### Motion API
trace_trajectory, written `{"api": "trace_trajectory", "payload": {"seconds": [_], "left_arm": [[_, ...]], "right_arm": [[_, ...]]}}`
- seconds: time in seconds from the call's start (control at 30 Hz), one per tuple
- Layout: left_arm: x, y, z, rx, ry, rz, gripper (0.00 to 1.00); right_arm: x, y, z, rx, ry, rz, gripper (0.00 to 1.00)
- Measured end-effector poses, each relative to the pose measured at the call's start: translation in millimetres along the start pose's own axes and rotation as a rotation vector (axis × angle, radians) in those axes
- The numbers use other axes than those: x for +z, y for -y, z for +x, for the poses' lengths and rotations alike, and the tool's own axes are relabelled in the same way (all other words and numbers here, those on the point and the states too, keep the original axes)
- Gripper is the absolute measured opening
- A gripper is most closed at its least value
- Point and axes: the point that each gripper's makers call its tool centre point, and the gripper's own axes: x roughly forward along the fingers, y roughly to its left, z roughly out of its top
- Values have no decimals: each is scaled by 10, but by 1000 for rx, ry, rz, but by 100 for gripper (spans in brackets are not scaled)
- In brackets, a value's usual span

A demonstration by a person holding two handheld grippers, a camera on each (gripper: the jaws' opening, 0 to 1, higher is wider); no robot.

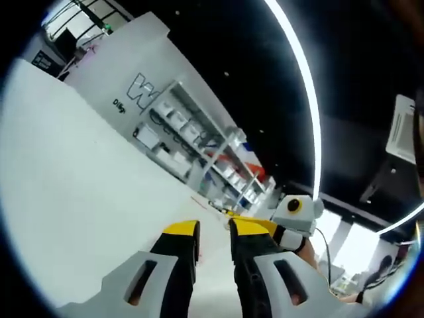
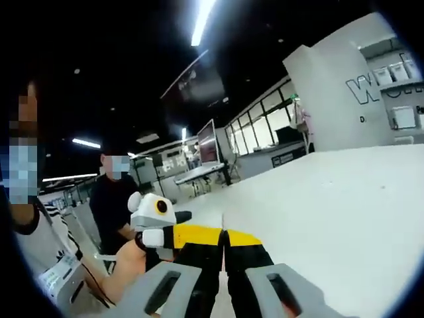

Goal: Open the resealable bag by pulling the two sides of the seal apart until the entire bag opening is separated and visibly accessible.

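Held up over a wide white counter [image 1: 79, 199]. Left gripper [image 1: 213, 233] low in its own view, yellow-tipped jaws a little apart, with a thin gap between them. Right gripper [image 2: 224, 240] low in its own view too, yellow-tipped jaws pressed together with no gap to see. Tips of the two grippers very close, almost meeting, with the left one coming in from the left side of the right gripper view. A hand [image 2: 129, 268] behind that left gripper.

Just past the left jaws, a faint pink line [image 1: 207, 205] over the counter, maybe the seal of the clear bag, but too thin and pale to be sure. Cannot tell if either pair of jaws pinches the bag.

Far across the counter, a white wall with big letters and shelves [image 1: 192, 136] full of small boxes. Above, a dark ceiling with a long bright light strip [image 1: 301, 79]. In the right gripper view, a person in a dark top [image 2: 109, 205] standing beyond the counter's end.
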Motion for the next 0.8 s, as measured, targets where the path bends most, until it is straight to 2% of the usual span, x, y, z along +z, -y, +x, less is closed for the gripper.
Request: {"api": "trace_trajectory", "payload": {"seconds": [0.13, 0.2, 0.3, 0.63, 0.8], "left_arm": [[-9, 11, 4, -13, -4, -18, 18], [-9, 16, 3, -22, -4, -32, 18], [-14, 27, 6, -29, -3, -45, 18], [-29, 42, 6, -42, -6, -69, 17], [-19, 56, 5, -64, -3, -109, 17]], "right_arm": [[-7, -13, -5, 8, 2, 27, 0], [0, -14, -9, 29, 10, 88, 0], [-2, 5, -20, 44, 10, 113, 0], [-34, -61, -17, 61, 17, 147, 0], [-46, -86, -22, 78, 10, 165, 0]]}}
